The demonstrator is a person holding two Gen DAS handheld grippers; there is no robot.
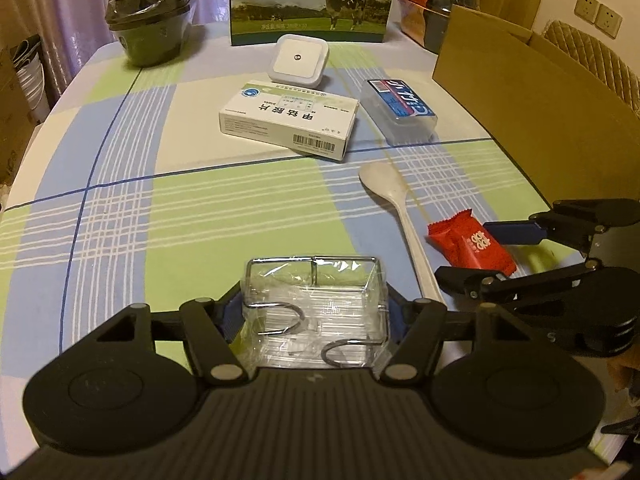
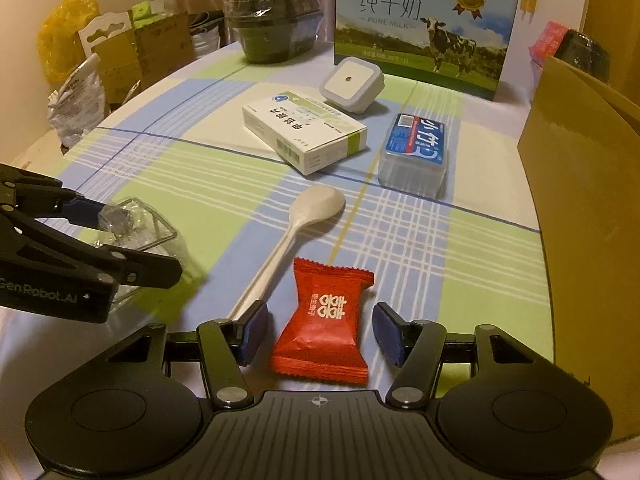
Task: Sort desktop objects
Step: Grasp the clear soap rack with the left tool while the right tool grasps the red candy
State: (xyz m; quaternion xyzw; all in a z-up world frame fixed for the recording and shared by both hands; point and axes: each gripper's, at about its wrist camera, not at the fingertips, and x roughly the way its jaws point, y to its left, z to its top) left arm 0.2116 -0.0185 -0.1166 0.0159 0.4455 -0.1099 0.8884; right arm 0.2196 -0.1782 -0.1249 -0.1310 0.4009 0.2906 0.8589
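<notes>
Left gripper is clamped on the clear plastic box, slick walls that could slip or crack under squeeze. Right gripper is spread wide around the red candy packet, not touching; its left finger sits just beside the white spoon handle and could nudge it. Open tablecloth lies left; the cardboard box walls the right.

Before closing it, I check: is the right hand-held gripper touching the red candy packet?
Apart. The right wrist view shows tablecloth between the red candy packet and both pads.
</notes>
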